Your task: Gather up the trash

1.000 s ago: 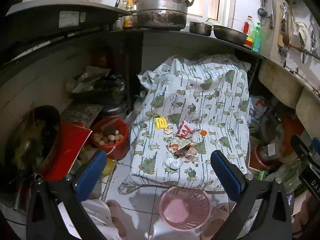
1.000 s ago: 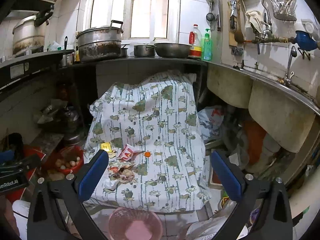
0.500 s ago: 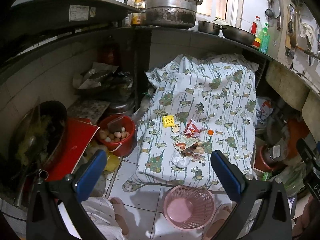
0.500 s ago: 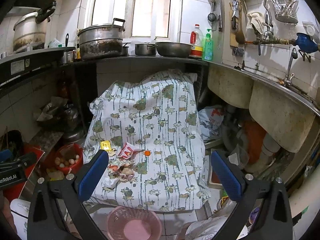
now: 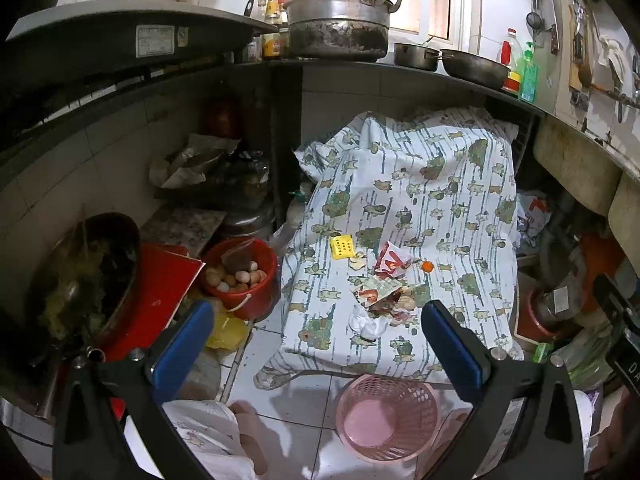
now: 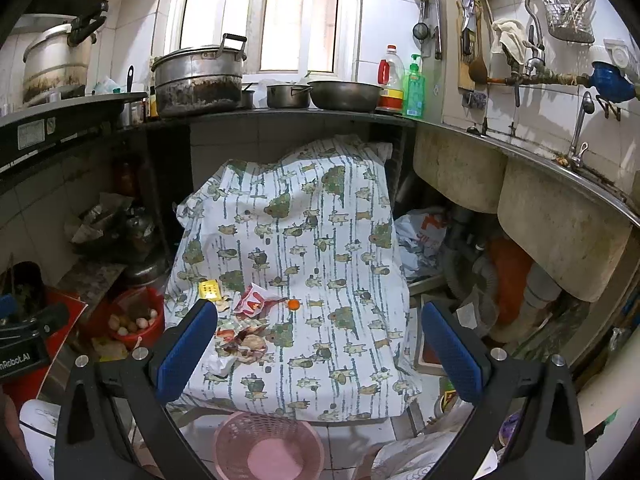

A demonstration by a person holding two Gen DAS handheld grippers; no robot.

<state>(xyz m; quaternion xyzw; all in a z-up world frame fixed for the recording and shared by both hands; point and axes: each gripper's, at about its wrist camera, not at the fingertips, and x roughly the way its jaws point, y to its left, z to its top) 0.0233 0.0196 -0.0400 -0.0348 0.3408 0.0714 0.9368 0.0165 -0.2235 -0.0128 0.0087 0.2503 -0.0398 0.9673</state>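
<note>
A pile of trash (image 5: 380, 300) lies on a low table covered with a patterned cloth (image 5: 460, 208): a crumpled white tissue (image 5: 366, 326), torn wrappers, a red and white wrapper (image 5: 390, 260), a yellow card (image 5: 342, 246) and a small orange bit (image 5: 427, 266). The pile also shows in the right wrist view (image 6: 244, 340). A pink mesh basket (image 5: 386, 416) stands on the floor in front of the table. My left gripper (image 5: 318, 346) is open and empty, above and short of the pile. My right gripper (image 6: 320, 344) is open and empty, to the right.
A red bucket with eggs (image 5: 242, 276) and a red board (image 5: 160, 284) stand left of the table. A dark counter (image 6: 280, 114) holds pots and bottles. Sinks (image 6: 560, 220) and clutter lie to the right. A person's foot (image 5: 248, 432) shows on the tiled floor.
Both views have shifted slightly, the left one most: the table and trash pile now sit a little further right and up in it. Both grippers stay open.
</note>
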